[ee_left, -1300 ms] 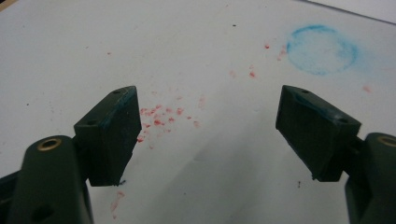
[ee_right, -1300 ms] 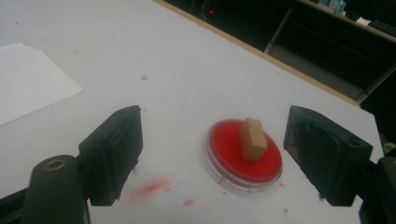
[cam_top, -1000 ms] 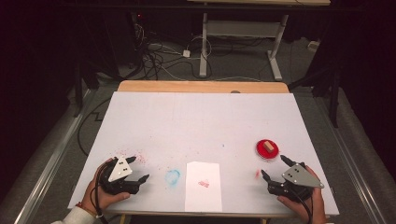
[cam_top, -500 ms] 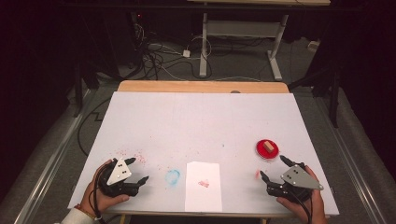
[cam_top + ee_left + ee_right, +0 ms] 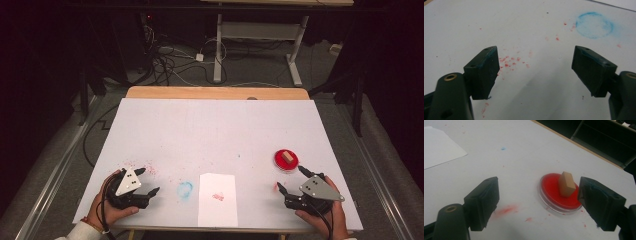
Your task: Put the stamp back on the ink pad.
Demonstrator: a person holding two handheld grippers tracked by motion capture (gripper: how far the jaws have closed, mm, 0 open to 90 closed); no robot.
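Two grippers are resting low at the near edge of the white table [image 5: 215, 125]: you are holding your left gripper [image 5: 146, 181] with its jaws spread wide and empty over scattered red flecks, a faint blue ring stain [image 5: 185, 189] lying just beyond it and a sheet of paper [image 5: 217, 199] sitting farther toward the middle. Moving right, your right gripper [image 5: 291, 179] is also gaping wide and gripping nothing, and it is much the nearer one to the work. The wooden block [image 5: 566, 183] is standing upright in the red dish [image 5: 554, 195], just ahead of the right gripper's jaws and toward their right-hand side in the right gripper view.
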